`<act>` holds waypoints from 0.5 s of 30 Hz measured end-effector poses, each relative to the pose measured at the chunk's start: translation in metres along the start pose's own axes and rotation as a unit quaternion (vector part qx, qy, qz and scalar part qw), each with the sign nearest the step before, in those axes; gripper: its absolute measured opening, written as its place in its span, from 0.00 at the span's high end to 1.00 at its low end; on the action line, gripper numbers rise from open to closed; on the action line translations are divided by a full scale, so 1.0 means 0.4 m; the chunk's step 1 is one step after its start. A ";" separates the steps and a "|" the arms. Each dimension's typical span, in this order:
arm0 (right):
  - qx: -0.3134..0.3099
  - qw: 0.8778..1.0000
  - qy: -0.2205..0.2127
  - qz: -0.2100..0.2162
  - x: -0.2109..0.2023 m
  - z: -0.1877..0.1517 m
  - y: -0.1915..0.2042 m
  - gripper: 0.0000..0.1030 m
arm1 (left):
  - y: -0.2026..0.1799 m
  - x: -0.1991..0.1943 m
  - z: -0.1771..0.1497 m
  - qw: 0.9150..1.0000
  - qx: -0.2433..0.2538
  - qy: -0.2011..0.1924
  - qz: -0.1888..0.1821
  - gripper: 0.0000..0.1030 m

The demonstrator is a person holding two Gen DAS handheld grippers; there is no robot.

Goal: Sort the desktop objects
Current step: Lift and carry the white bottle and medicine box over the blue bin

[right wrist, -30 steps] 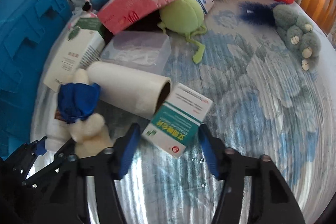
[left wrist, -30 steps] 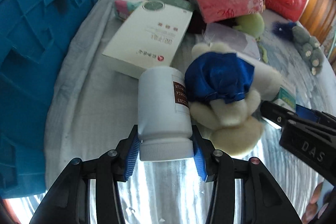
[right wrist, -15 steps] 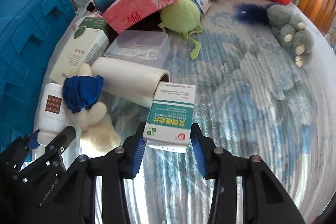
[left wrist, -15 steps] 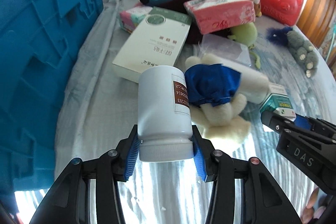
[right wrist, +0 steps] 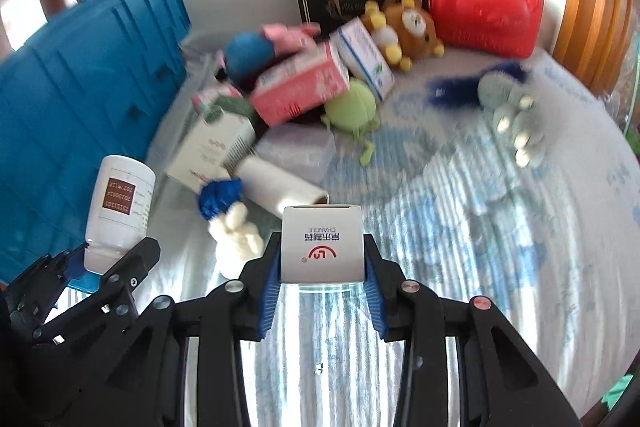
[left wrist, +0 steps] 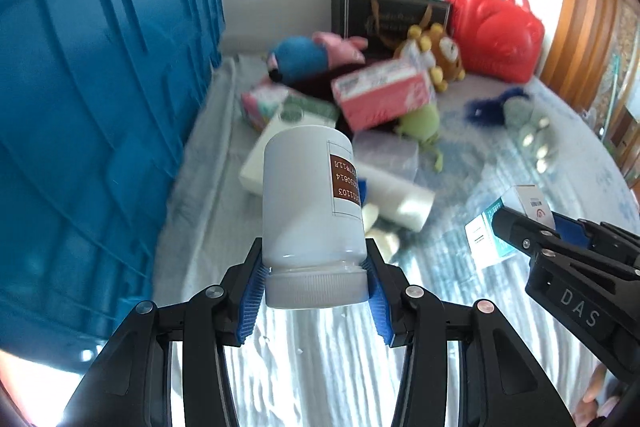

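Presently, a white pill bottle (left wrist: 312,203) is gripped by the left tongs (left wrist: 314,293) at its ribbed cap, the blue pads (left wrist: 250,301) being pressed against both sides; the bottle is held clear of the counter (left wrist: 320,367), base pointing away, its brown label turned sideways. A white medicine box (right wrist: 322,243) with a red logo is clamped between the pads of the right tongs (right wrist: 322,297) and is likewise held above the striped covering. Just left of the bottle, a large blue crate (left wrist: 92,147) is seen. Farther back, a heap is spread: a pink carton (right wrist: 300,87), a flat white box (right wrist: 210,151), a white roll (right wrist: 280,189), a cream plush in a blue cap (right wrist: 228,215), a green plush (right wrist: 352,105), a brown bear (right wrist: 412,27) and a red bag (right wrist: 484,7). Much of the heap is blurred.
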State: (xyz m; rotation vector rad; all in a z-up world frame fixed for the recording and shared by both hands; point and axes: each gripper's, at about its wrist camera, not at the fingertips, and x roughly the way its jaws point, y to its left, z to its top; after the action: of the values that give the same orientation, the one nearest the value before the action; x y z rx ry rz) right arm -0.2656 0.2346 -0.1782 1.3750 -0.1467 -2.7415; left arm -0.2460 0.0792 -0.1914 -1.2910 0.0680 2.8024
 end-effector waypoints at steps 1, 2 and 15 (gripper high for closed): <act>-0.004 1.000 -0.012 0.003 -0.026 0.010 0.006 0.64 | -0.001 -0.020 0.007 1.000 0.000 -0.008 0.001 0.57; -0.007 1.000 -0.024 0.006 -0.052 0.019 0.011 0.64 | 0.000 -0.042 0.015 1.000 -0.001 -0.018 0.001 0.57; -0.082 0.980 -0.177 0.044 -0.364 0.159 0.158 0.64 | 0.075 -0.328 0.151 0.988 -0.013 -0.153 0.028 0.57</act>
State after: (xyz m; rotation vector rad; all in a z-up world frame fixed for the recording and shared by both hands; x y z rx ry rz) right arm -0.2283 0.1907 -0.0173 0.8127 0.0009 -2.8214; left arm -0.2087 0.0492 -0.0521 -0.8591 0.0554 3.0207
